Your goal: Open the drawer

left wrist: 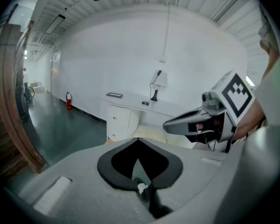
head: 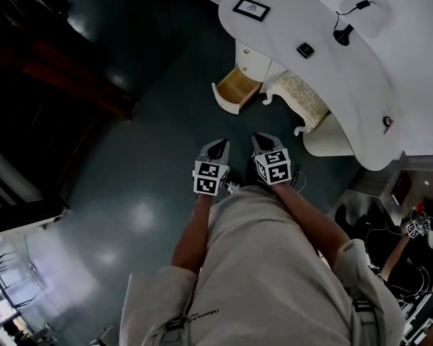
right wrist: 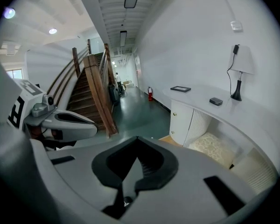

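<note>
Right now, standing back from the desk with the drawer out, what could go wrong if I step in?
1. The drawer juts out low over the floor; a foot or shin may well catch it.
2. The left claw and right claw are both shut and empty, so reaching for the drawer like this would probably just bump its white front.

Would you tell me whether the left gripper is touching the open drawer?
Apart: the head view shows bare floor between the left gripper and the open drawer.
</note>
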Tool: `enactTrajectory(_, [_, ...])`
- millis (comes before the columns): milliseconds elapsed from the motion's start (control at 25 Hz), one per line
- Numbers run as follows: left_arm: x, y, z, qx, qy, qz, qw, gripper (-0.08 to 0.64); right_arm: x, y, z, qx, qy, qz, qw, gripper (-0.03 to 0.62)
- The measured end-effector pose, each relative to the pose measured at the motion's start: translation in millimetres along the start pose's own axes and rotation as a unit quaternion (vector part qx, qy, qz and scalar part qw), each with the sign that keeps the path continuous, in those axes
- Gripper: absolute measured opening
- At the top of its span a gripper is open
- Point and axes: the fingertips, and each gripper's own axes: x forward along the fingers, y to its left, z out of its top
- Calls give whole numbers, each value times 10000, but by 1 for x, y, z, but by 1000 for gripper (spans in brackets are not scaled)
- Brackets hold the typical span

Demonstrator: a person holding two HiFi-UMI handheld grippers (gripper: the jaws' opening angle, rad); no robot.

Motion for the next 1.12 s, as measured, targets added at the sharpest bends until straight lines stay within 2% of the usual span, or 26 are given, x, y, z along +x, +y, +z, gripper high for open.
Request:
enactTrajectory(120, [-1, 3, 5, -62, -86, 64, 9999, 9, 1, 0, -1, -91, -4, 13, 10000, 15])
enactTrajectory(280, [-2, -4, 9, -148, -183, -57, 9997, 9, -5, -10, 0, -225, -41, -187, 9996, 15])
enactTrajectory(640, [6, -12, 18, 35, -195, -154, 9997, 11, -5, -25, 4, -109, -154, -324, 9993, 15])
enactTrajectory(840, [1, -9, 16, 21, -183, -95, 9998, 9, -1, -26, 2, -47, -120, -291, 9995, 15])
enactTrajectory(1120, [-1, -4, 15, -91, -198, -111, 9997, 9, 3, -23, 9, -201, -178, -244, 9993, 15])
